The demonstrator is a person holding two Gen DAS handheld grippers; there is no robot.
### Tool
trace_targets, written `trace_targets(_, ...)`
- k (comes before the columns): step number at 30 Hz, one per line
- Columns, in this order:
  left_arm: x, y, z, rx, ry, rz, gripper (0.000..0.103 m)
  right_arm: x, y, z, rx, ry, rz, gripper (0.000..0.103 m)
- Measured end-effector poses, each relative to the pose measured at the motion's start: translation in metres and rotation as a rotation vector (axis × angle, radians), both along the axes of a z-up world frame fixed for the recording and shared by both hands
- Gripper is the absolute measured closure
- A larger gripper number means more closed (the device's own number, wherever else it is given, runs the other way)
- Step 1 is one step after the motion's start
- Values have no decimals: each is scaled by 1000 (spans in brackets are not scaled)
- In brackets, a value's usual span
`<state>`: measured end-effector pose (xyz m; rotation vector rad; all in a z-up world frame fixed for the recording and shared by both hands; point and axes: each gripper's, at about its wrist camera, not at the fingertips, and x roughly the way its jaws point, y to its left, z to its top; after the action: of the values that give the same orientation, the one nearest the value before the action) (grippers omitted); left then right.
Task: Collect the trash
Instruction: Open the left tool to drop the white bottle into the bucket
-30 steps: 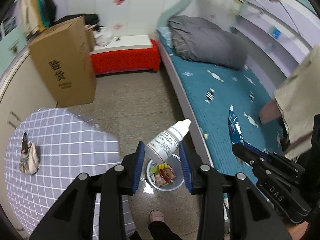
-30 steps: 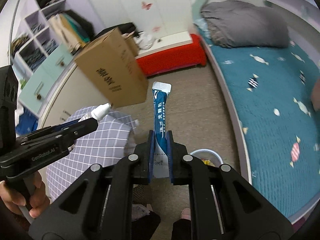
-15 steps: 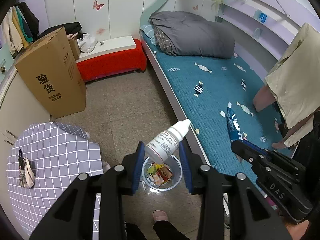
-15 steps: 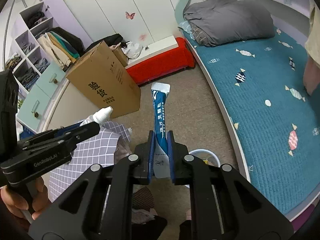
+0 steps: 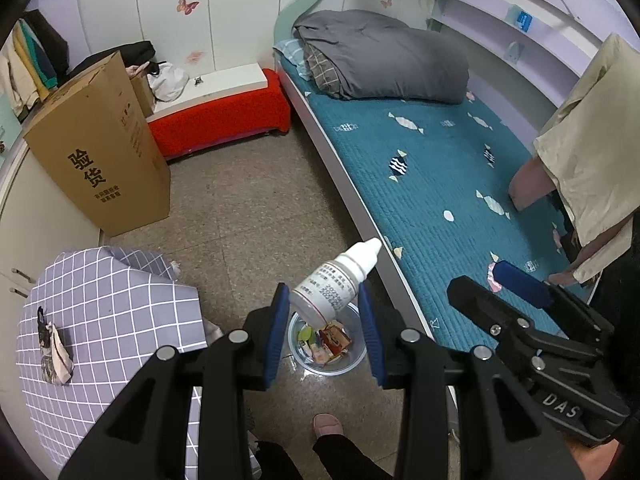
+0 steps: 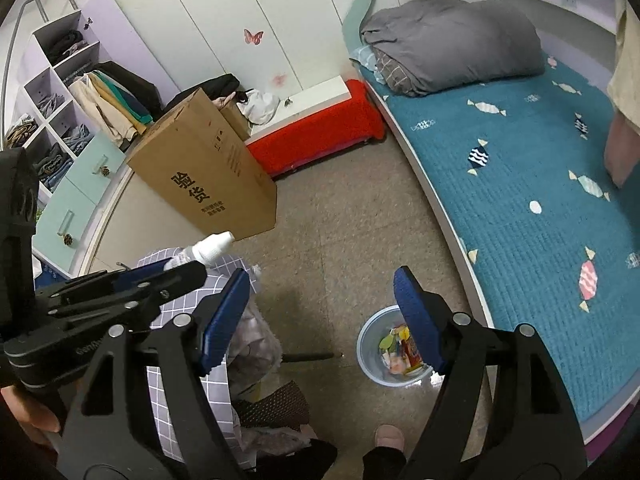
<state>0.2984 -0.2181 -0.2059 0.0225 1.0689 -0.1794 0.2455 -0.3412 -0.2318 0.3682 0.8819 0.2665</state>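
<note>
My left gripper (image 5: 323, 330) is shut on a small white dropper bottle (image 5: 335, 280), held tilted directly above the clear trash bin (image 5: 354, 360) on the floor. The bin holds several colourful wrappers. My right gripper (image 6: 322, 316) is open and empty, high above the floor, with the bin (image 6: 370, 350) showing just left of its right finger. The bottle's tip (image 6: 212, 245) shows at the left of the right wrist view, held in the left gripper (image 6: 132, 284). The right gripper also shows at the right of the left wrist view (image 5: 516, 284). A crumpled wrapper (image 5: 54, 350) lies on the checked table.
A table with a grey checked cloth (image 5: 100, 312) stands at the left. A bed with a teal cover (image 5: 440, 184) runs along the right. A tall cardboard box (image 5: 100, 160) and a red bench (image 5: 216, 120) stand at the back. My foot (image 5: 327, 426) is near the bin.
My right gripper has opened and the blue sachet it held is gone from its fingers. The left gripper still holds the bottle over the bin.
</note>
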Motion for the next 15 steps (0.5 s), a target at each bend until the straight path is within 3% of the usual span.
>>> trace_targets(15,10,-29,-6,-6,8,-82,68,-7,-21,7,-3,-21,-82,29)
